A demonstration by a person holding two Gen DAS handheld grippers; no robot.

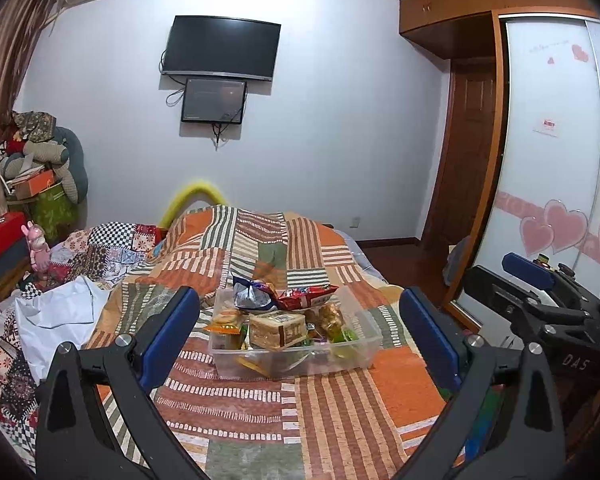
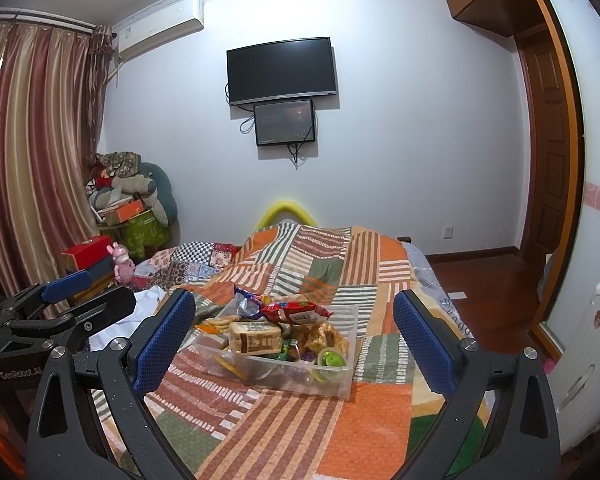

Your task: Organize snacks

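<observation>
A clear plastic bin [image 1: 356,356] [image 2: 340,380] sits on the patchwork bedspread, filled with snacks. On top lie a red snack bag [image 1: 306,296] [image 2: 296,312], a silver-blue bag [image 1: 250,296] [image 2: 246,304] and a wrapped sandwich cake [image 1: 278,330] [image 2: 256,336], with small candies around them. My left gripper [image 1: 300,332] is open and empty, held short of the bin. My right gripper [image 2: 294,336] is open and empty, also short of the bin. Each gripper shows at the edge of the other's view.
The bed's orange and green bedspread [image 1: 260,412] [image 2: 284,420] fills the foreground. White cloth [image 1: 60,312] lies at the left. A cluttered nightstand with a red box [image 2: 88,256] and pink toy [image 2: 122,264] stands left. A wardrobe [image 1: 548,120] is right.
</observation>
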